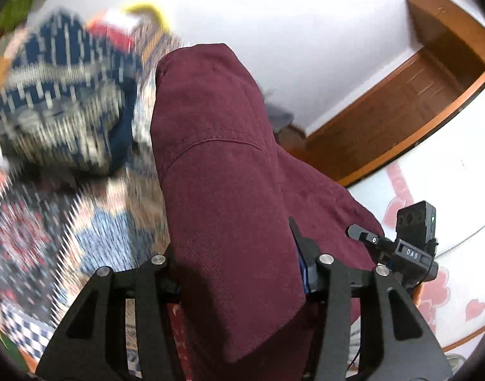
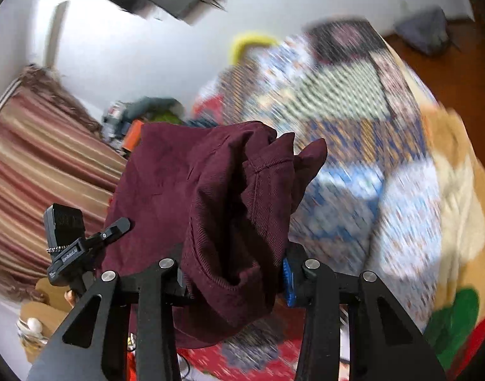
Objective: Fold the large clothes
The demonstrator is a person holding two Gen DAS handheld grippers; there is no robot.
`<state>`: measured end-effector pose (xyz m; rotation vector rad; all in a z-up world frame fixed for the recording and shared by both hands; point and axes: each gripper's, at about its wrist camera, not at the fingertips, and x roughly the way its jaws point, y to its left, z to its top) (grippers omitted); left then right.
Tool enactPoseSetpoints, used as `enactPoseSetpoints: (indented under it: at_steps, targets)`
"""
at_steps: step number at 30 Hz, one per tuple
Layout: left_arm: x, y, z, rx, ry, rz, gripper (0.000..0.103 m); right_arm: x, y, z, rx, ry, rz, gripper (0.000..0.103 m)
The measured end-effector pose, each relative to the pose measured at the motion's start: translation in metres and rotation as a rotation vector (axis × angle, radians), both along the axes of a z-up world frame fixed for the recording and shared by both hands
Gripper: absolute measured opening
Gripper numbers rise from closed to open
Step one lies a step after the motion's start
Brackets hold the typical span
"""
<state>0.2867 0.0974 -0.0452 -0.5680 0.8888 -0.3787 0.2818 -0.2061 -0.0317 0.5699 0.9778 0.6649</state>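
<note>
Maroon garment (image 1: 229,197) hangs bunched above the patchwork-quilted bed (image 1: 93,222), left gripper (image 1: 239,273) and right gripper (image 2: 239,279) each with fingers clamped on the cloth, likely to let it drape straight before folding.

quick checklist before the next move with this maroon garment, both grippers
1. Left gripper clamped on the maroon garment: ok, cloth fills the jaws.
2. Right gripper clamped on the same garment: ok, bunched cloth sits between the pads.
3. Fabric spread flat between the grips: not ok, it hangs in folds and bunches at the right gripper.
4. Garment lifted clear of the patterned quilt: cannot tell, the lower edge is hidden.
5. Which part of the garment each gripper holds: cannot tell.
6. Views sharp enough to judge the landing spot: not ok, the background is blurred.
</note>
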Motion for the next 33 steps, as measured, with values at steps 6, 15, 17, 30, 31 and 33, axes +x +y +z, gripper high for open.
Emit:
enactPoseSetpoints:
  at_steps: [6,15,17,30,31,33]
  targets:
    - [0.011,0.064,0.081,0.062,-0.147,0.102,0.05,0.038,0.063,0.053,0.053,-0.127,0.052,0.036]
    - [0.065,0.174,0.12,0.119,-0.218,0.2,0.05,0.112,0.169,0.077,0.077,-0.235,0.148,0.036]
    - [0.089,0.203,0.102,0.113,-0.191,0.231,0.05,0.133,0.193,0.065,0.052,-0.227,0.163,0.036]
    - [0.166,0.293,-0.106,-0.152,0.115,0.275,0.085,0.21,0.236,-0.087,-0.059,0.042,0.176,0.054]
    - [0.163,0.289,-0.102,-0.124,0.112,0.274,0.086,0.207,0.235,-0.083,-0.086,0.037,0.184,0.056]
    - [0.158,0.28,-0.091,-0.029,0.107,0.278,0.086,0.198,0.233,-0.074,-0.177,0.011,0.181,0.06]
